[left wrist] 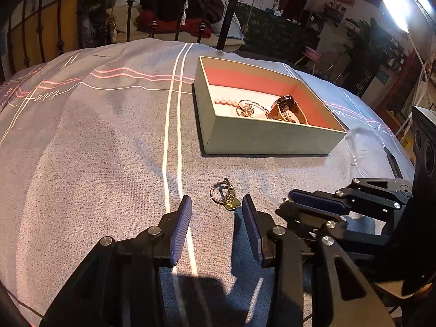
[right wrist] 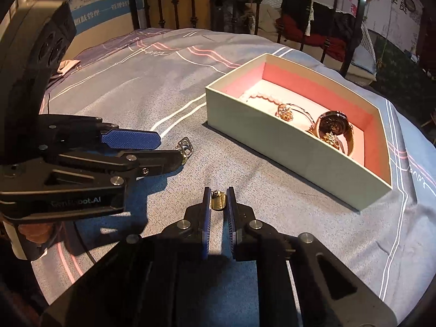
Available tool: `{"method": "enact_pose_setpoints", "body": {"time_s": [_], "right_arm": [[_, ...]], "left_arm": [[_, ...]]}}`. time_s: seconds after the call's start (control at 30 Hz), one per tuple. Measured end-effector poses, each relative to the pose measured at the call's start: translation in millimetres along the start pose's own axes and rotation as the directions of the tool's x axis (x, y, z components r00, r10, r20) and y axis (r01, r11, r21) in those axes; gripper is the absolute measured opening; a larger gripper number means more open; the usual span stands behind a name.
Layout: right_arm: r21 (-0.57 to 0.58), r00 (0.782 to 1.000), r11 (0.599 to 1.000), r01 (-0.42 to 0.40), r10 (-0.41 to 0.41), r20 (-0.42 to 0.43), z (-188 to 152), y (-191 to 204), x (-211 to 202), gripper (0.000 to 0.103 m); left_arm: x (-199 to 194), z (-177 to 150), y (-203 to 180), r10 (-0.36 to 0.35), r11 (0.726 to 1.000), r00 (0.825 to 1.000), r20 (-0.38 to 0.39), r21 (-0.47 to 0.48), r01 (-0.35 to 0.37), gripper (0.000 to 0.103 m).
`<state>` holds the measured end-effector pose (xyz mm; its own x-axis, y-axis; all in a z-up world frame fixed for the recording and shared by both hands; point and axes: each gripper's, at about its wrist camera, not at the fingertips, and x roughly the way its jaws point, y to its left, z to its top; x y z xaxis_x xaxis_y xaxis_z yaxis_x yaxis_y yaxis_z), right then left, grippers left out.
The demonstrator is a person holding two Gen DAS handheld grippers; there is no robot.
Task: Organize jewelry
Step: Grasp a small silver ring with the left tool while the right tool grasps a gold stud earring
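An open box [left wrist: 261, 136] with a pink lining sits on the grey bedspread; it also shows in the right wrist view [right wrist: 286, 141]. It holds a pearl strand [left wrist: 224, 101], a gold bracelet [left wrist: 249, 109] and a dark round piece [left wrist: 286, 105]. A ring with a gold clip [left wrist: 224, 193] lies on the cloth just ahead of my open left gripper [left wrist: 216, 204], and shows in the right wrist view [right wrist: 185, 147] by the left gripper's fingertips. My right gripper [right wrist: 218, 194] is shut on a small gold earring [right wrist: 218, 201], above the cloth.
A black iron bed rail [left wrist: 130, 8] stands behind the bedspread [left wrist: 95, 136], with a sofa and clothes beyond it. A pink cloth [right wrist: 66, 65] lies at the far left of the bed. The right gripper's body [left wrist: 354, 199] is close beside my left one.
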<state>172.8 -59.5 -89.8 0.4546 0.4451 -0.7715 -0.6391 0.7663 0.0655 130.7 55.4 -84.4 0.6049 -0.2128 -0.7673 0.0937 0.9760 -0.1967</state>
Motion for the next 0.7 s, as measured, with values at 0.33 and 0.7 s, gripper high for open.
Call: {"method": "enact_pose_setpoints", "body": {"time_s": [0.33, 0.7], "right_arm": [[0.039, 1.000, 0.999, -0.003, 0.003, 0.011, -9.6, -5.9, -8.7, 0.012], [0.062, 1.000, 0.998, -0.018, 0.017, 0.024, -13.0, -9.3, -11.9, 0.012]], "left_arm": [[6.1, -4.8, -26.9, 0.126, 0.986, 0.992, -0.022, 0.111, -0.123, 0.036], [2.6, 0.2, -32.1, 0.057, 0.992, 0.998, 0.006, 0.113, -0.057, 0.003]]}}
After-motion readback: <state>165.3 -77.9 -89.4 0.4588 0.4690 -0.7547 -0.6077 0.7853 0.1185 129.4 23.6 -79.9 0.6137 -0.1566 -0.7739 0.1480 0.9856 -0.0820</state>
